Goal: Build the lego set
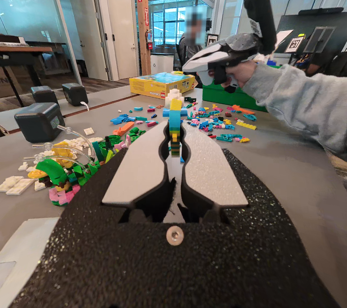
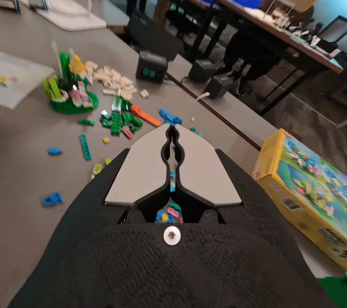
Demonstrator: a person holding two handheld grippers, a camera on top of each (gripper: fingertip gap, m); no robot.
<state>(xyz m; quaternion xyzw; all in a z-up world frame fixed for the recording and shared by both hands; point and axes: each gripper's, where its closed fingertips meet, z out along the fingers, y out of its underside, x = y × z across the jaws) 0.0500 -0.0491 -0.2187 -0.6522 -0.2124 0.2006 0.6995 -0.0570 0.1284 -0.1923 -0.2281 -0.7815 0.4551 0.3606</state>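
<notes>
**Left Gripper Held the Sub-Assembly Upright; Right Gripper Stood Above and to the Right**

You held the left gripper (image 1: 174, 130) closed on a slim stacked sub-assembly (image 1: 174, 126). Its lower end, banded green and yellow, sat between the fingertips, and the light blue, blue and yellow upper part rose clear above them. Its long axis ran vertical, roughly square to the line of the fingers. That upper end was the free end and the likely mating face.

You carried the right gripper (image 1: 189, 67) raised, above and to the right of the sub-assembly, with its tips pointing leftward toward it but well apart from it. In the right wrist view the right gripper (image 2: 172, 128) had its jaws drawn nearly together, and no brick was visible between the tips. That view was blurred, so a very small part could not be ruled out.

The loose bricks (image 1: 216, 122) lay on the grey table (image 1: 281, 158) beyond and below the held piece, nearer the right gripper. The finished green base model (image 1: 62, 173) stood to the left, close beside the left gripper. The yellow box (image 1: 161, 83) lay at the far edge.

Judgement: the next part would come from the right, brought down along the vertical axis.
</notes>
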